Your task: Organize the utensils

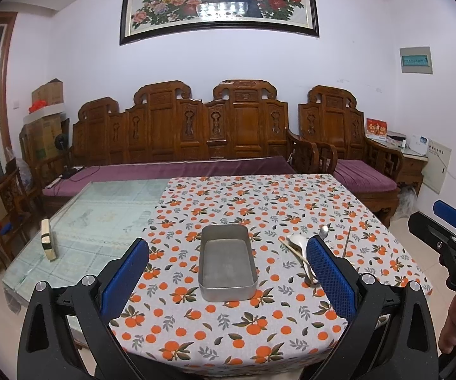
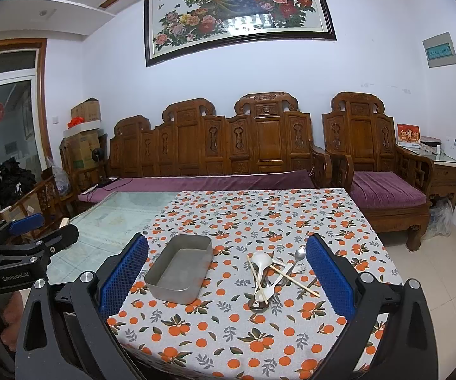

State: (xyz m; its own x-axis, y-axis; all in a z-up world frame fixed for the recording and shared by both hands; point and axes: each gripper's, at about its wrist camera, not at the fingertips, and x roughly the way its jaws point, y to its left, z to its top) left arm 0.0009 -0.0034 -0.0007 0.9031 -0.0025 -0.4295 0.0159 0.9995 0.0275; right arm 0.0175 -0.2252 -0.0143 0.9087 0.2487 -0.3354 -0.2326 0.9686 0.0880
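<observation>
An empty grey metal tray (image 1: 227,264) (image 2: 180,267) sits on the orange-patterned tablecloth (image 1: 253,202) (image 2: 259,215). To its right lies a heap of utensils: white spoons (image 2: 264,264) (image 1: 296,241), a metal spoon (image 2: 299,254) (image 1: 323,231), a fork (image 2: 297,268) and wooden chopsticks (image 2: 291,277) (image 1: 293,250). My left gripper (image 1: 228,278) hangs open above the table's near edge, facing the tray. My right gripper (image 2: 228,277) is open too, with nothing between its blue pads; the tray and heap show between them. Each gripper appears at the edge of the other's view (image 1: 449,240) (image 2: 22,243).
The table's left part is bare glass (image 1: 101,218) with a small wooden block (image 1: 48,240) standing on it. A carved wooden sofa (image 1: 180,136) and armchair (image 1: 348,145) with purple cushions stand behind the table. Boxes (image 1: 46,120) are stacked at the left wall.
</observation>
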